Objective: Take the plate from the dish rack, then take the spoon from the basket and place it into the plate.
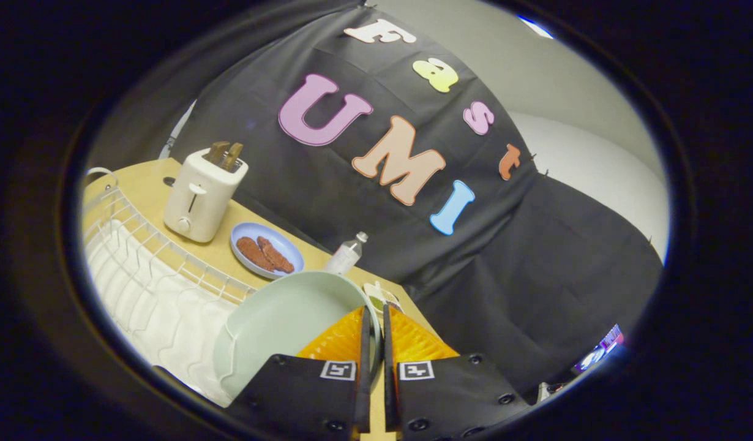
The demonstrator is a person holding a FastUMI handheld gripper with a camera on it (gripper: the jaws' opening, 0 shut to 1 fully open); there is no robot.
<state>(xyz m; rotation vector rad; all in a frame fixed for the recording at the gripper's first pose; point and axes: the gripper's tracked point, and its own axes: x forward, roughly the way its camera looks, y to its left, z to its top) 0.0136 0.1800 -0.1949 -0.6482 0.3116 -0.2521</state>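
- Wooden bench (150, 184) carries a toaster (200, 195) and a white dish rack (150, 288) along its near edge.
- We see the fingers (374, 343) nearly closed, pinching the pale green plate (278, 324) by its rim, which we judge keeps it lifted clear of the rack.

Gripper-mounted fisheye, tilted, looks along the fingers (364, 343) close over the table (150, 184) toward the wall

pale green plate (272, 324) gripped at its rim by the gripper (374, 324), fingers nearly closed on its edge. plate tilted, lifted just beside the white wire dish rack (144, 269).
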